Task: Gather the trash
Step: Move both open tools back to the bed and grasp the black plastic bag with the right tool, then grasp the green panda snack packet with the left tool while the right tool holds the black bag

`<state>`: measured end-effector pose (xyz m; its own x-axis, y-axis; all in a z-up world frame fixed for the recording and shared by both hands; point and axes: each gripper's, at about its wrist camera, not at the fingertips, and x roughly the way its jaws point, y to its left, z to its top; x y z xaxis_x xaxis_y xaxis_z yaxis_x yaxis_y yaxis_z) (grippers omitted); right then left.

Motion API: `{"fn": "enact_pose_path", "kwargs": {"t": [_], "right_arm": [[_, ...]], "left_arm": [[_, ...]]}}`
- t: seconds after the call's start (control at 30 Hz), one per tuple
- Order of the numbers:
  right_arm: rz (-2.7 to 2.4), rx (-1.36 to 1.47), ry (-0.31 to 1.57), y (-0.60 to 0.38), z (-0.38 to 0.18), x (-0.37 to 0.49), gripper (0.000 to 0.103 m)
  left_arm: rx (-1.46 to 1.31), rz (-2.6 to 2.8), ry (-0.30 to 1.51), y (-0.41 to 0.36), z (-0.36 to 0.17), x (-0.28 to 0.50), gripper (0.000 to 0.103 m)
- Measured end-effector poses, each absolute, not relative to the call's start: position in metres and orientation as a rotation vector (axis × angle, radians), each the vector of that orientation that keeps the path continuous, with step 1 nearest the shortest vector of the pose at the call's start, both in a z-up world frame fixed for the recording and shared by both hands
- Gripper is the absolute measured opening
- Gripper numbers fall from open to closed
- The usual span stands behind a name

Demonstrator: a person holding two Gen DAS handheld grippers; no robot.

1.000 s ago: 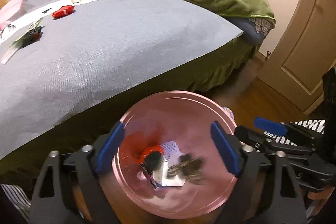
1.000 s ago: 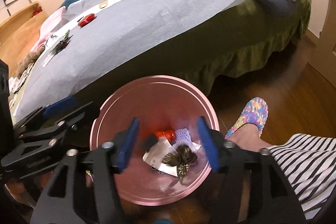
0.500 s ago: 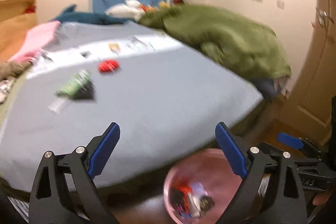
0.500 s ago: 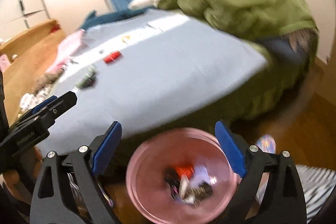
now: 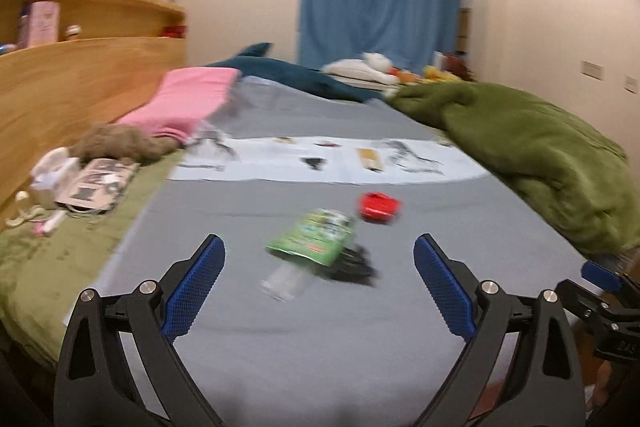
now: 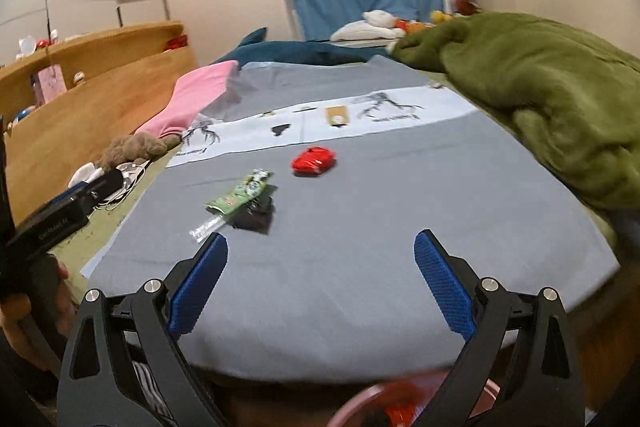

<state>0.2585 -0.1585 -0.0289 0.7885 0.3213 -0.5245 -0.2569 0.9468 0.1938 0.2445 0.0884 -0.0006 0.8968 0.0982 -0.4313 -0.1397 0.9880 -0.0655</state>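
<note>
Left claw: jaws opening, nothing between. Green wrapper is seen at 12 o'clock, on the bed; red wrapper at 1 o'clock. Right claw: opening, empty.

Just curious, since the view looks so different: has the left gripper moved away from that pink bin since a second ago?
Yes. The left gripper has lifted off the bin and swung up over the bed, its open jaws now framing the green wrapper.
</note>
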Motion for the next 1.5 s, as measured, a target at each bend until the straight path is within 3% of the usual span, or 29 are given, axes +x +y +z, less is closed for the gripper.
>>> {"fn": "enact_pose_path", "kwargs": {"t": [0.27, 0.43, 0.77, 0.87, 1.0, 1.37, 1.5], "right_arm": [[0.369, 0.041, 0.567, -0.09, -0.047, 0.349, 0.093], [0.397, 0.011, 0.673, -0.051, -0.085, 0.396, 0.093], [0.449, -0.077, 0.816, 0.007, -0.146, 0.44, 0.093], [0.454, -0.074, 0.87, 0.014, -0.156, 0.449, 0.088], [0.456, -0.042, 0.875, 0.009, -0.157, 0.45, 0.056], [0.389, -0.047, 0.705, -0.023, -0.122, 0.439, 0.055], [0.351, -0.018, 0.709, -0.055, -0.115, 0.443, 0.055]], "left_arm": [[-0.139, 0.303, 0.421, 0.175, -0.003, 0.278, 0.092], [-0.271, 0.431, 0.502, 0.225, -0.016, 0.296, 0.092], [-0.408, 0.453, 0.586, 0.256, -0.034, 0.306, 0.092], [-0.408, 0.449, 0.585, 0.257, -0.035, 0.308, 0.092], [-0.392, 0.442, 0.581, 0.251, -0.033, 0.308, 0.092], [-0.374, 0.309, 0.592, 0.228, -0.041, 0.33, 0.092], [-0.207, 0.161, 0.616, 0.184, -0.052, 0.367, 0.092]]}}
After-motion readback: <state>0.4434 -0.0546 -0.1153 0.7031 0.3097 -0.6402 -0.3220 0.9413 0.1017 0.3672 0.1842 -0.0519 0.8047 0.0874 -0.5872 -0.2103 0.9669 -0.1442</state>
